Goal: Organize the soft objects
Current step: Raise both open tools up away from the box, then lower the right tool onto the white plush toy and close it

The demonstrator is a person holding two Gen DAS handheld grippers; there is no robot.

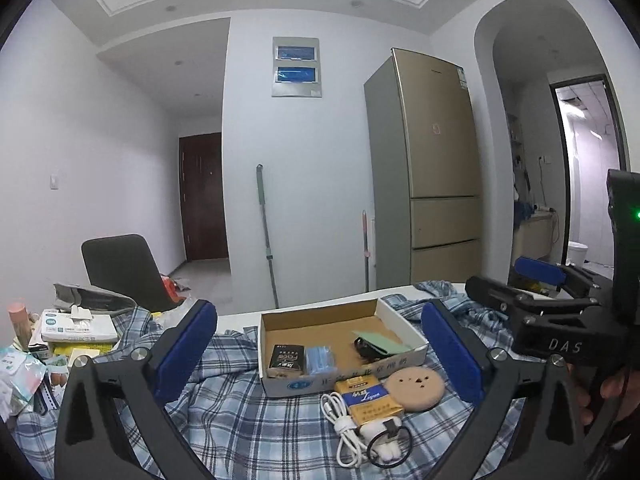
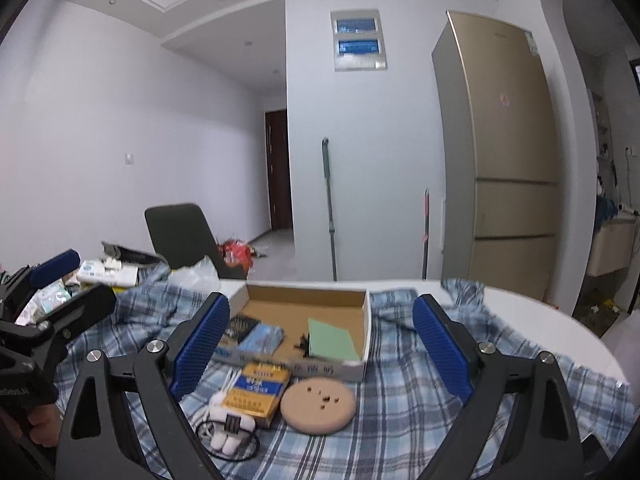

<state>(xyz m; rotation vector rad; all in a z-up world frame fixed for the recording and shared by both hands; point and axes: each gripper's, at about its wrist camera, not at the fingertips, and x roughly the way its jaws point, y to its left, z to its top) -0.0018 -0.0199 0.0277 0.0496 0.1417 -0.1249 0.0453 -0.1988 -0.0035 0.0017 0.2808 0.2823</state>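
Observation:
An open cardboard box (image 1: 400, 322) (image 2: 366, 320) sits on a blue plaid cloth (image 1: 240, 420) (image 2: 400, 400). Inside lie a black packet (image 1: 285, 360), a blue mask pack (image 1: 319, 361) (image 2: 262, 338) and a green card (image 1: 382, 343) (image 2: 332, 340). In front lie a round tan sponge (image 1: 416, 390) (image 2: 318, 404), a yellow box (image 1: 368, 400) (image 2: 258, 390), a white cable bundle (image 1: 348, 432) (image 2: 228, 424) and a black hair tie (image 1: 390, 448). My left gripper (image 1: 320, 348) is open and empty above these. My right gripper (image 2: 320, 340) is open and empty too, and shows at the right of the left view (image 1: 532, 284).
A clutter of packets and a tissue box (image 1: 78, 326) (image 2: 108, 274) lies at the table's left. A black chair (image 1: 124, 268) (image 2: 180, 232) stands behind. A fridge (image 1: 432, 168) and two mop handles (image 1: 266, 236) stand by the far wall. The white table edge (image 2: 540, 320) curves at right.

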